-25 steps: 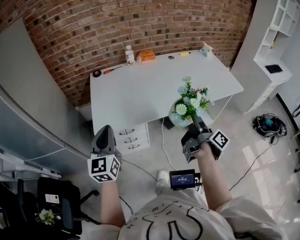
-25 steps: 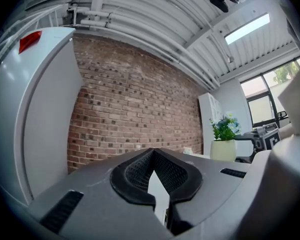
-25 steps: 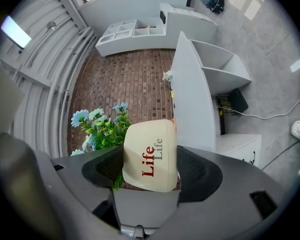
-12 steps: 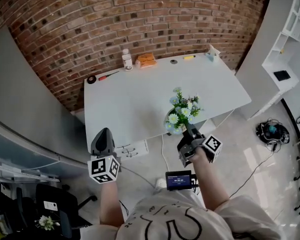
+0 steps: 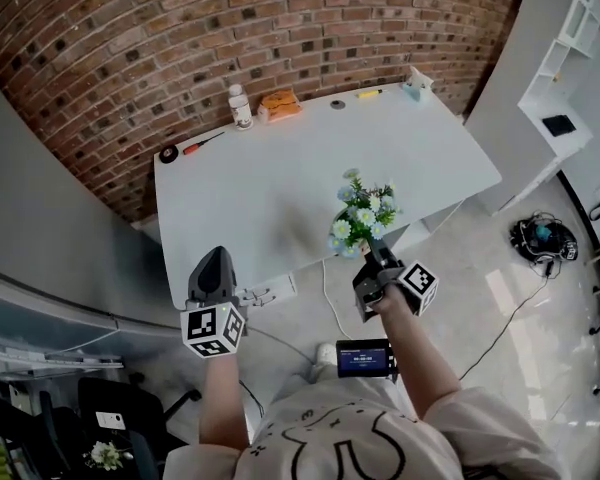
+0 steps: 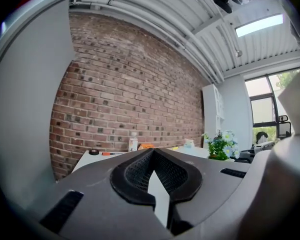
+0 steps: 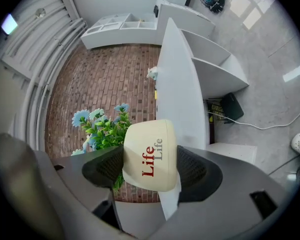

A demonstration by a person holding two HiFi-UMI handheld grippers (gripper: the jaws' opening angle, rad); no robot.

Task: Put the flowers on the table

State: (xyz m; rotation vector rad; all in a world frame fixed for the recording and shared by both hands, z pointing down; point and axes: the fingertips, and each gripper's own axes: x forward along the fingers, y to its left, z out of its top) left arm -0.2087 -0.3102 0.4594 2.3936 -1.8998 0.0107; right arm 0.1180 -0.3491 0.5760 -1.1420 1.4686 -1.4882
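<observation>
**One pot of flowers (image 5: 361, 218), held at the table's near edge**

One white table (image 5: 280, 183) is seen below a brick wall, and it is by far the largest thing in view. One bunch of flowers, blue and cream among green leaves, is carried over the table's near edge. Whether its base touches the top cannot be told.

One cream pot (image 7: 150, 156), printed "Life", is pinched by the right gripper (image 5: 373, 260), with a pad on each opposite wall. The pot is judged stiff, smooth and fairly light, so a hold across its wall is well suited. The stems are judged soft and the load top-heavy; they are best left untouched, and the pot kept upright when set down.

One left gripper (image 6: 153, 156) is held apart on the left, its jaws pressed together at the tips with nothing between them.

Along the far edge are counted one white bottle (image 5: 239, 106), one orange packet (image 5: 278, 104), one red-handled tool (image 5: 202, 144) and one black tape roll (image 5: 168, 153).
</observation>
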